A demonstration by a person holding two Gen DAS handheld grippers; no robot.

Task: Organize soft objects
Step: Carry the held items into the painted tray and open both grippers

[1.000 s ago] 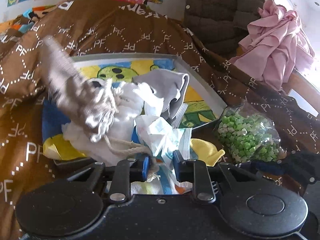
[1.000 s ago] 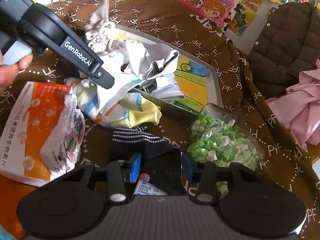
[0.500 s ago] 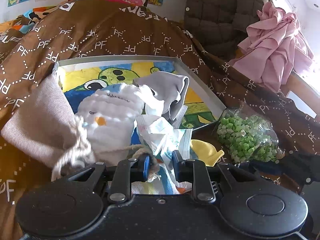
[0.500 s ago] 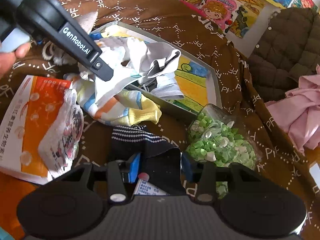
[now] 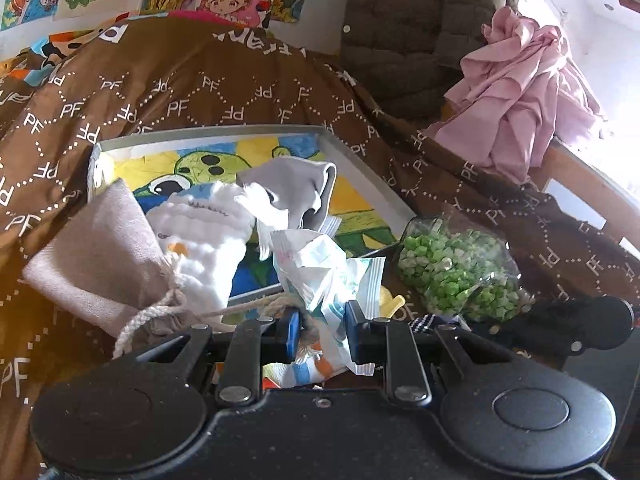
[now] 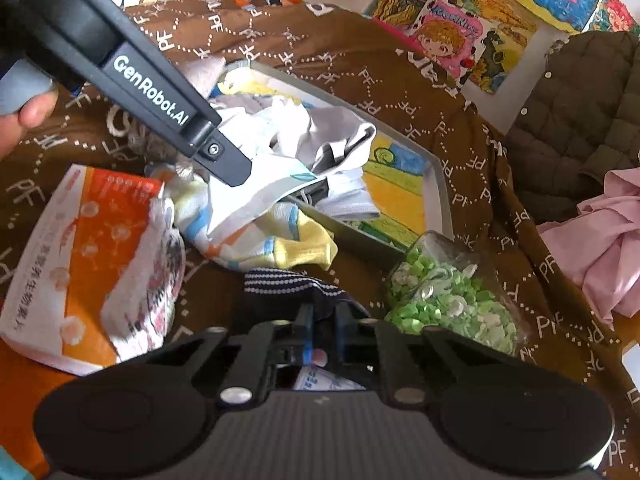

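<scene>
- Here, the right gripper [image 6: 321, 334] has just been closing, and its blue-padded jaws now pinch a fold of the dark navy sock with a white-striped cuff [image 6: 294, 286], which lies on the brown quilt printed with white letters [image 6: 400, 80].
- Just right of that sock sits a clear bag of green and white pellets [image 6: 448, 300].
- The left gripper [image 5: 320, 330] stands narrowly apart, its pads clamped on a crumpled white and pale-blue plastic wrapper [image 5: 320, 272] together with the cord of a beige drawstring cloth pouch [image 5: 100, 256].
- The pouch lies over the left edge of a grey-rimmed tray with a cartoon picture base [image 5: 360, 168].
- Inside the tray lie a white fluffy sock [image 5: 208, 240] and a grey cloth [image 5: 296, 184].
- Further right, a pink garment [image 5: 516, 92] is heaped.
</scene>
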